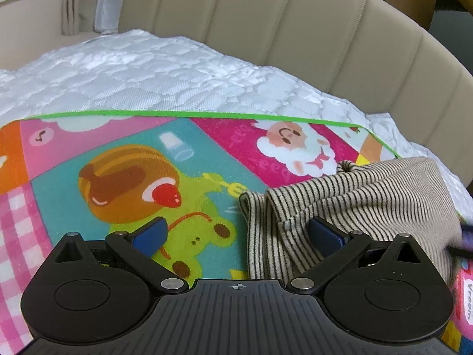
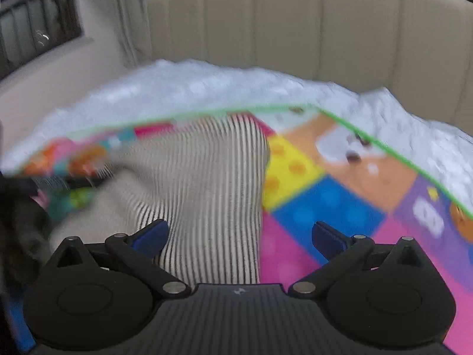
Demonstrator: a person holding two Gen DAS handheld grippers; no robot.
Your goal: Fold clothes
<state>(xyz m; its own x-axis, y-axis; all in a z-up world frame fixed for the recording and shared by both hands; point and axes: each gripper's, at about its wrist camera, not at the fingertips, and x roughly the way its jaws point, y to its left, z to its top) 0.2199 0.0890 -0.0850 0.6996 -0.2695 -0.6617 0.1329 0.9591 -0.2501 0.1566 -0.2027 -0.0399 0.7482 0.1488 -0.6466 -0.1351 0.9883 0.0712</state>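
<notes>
Striped garment [image 1: 354, 207], beige with thin dark lines, lies bunched on the colourful play mat [image 1: 147, 153] that covers the white quilted mattress [image 1: 147, 74], with a padded beige headboard [image 1: 295, 29] behind. From my left wrist view it sits toward the mat's right side, one rolled edge facing me; from the right wrist view it spreads left of centre, though that picture is smeared, so I cannot read its folds.

My left gripper [image 1: 238, 232] has its fingers spread wide, holding nothing; the right-hand blue pad [image 1: 325, 233] shows in front of the cloth, but whether it touches I cannot tell. My right gripper [image 2: 239, 235] is equally wide and empty, its left pad over the fabric's near end.

I judge the step is taking hold. To do it well I would pinch one layer at an edge or corner with each gripper, not the bunched middle, then draw the cloth flat before folding.
</notes>
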